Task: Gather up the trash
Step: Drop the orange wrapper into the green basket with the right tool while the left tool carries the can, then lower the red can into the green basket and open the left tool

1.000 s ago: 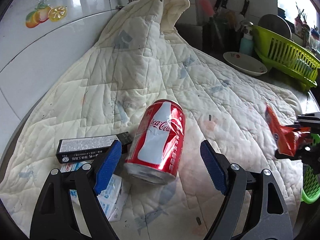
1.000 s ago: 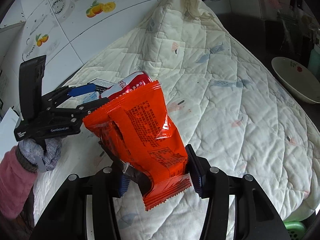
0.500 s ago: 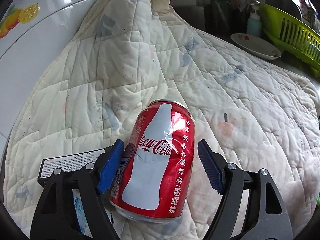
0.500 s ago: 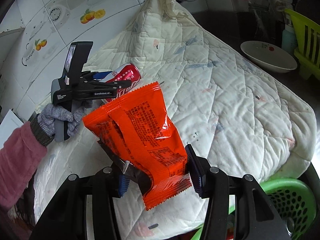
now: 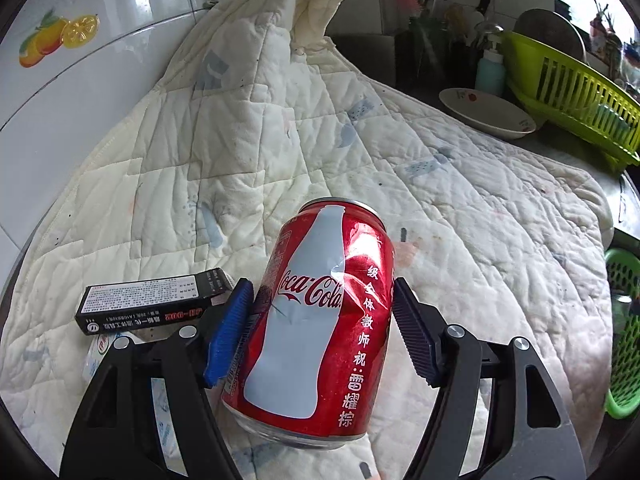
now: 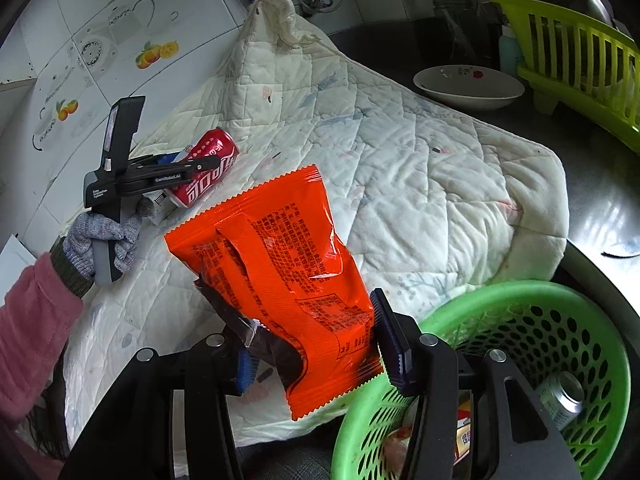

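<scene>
Left wrist view: left gripper [image 5: 324,336], jaws just closing in, blue pads now against both sides of the red cola can [image 5: 320,324], lifted tilted above the quilted cloth [image 5: 280,152]. Black carton [image 5: 152,300] just left of the can, flat on the cloth. Beyond, white bowl [image 5: 486,114] and lime dish rack [image 5: 576,96] on the dark counter. Right wrist view: right gripper [image 6: 316,356] clamped tight on the orange snack bag [image 6: 280,276], held beside the green perforated basket [image 6: 532,300]. Inside the basket: a silver can [image 6: 562,398] and some wrappers, partly hidden. Gloved hand [image 6: 100,240] on the left gripper's handle.
</scene>
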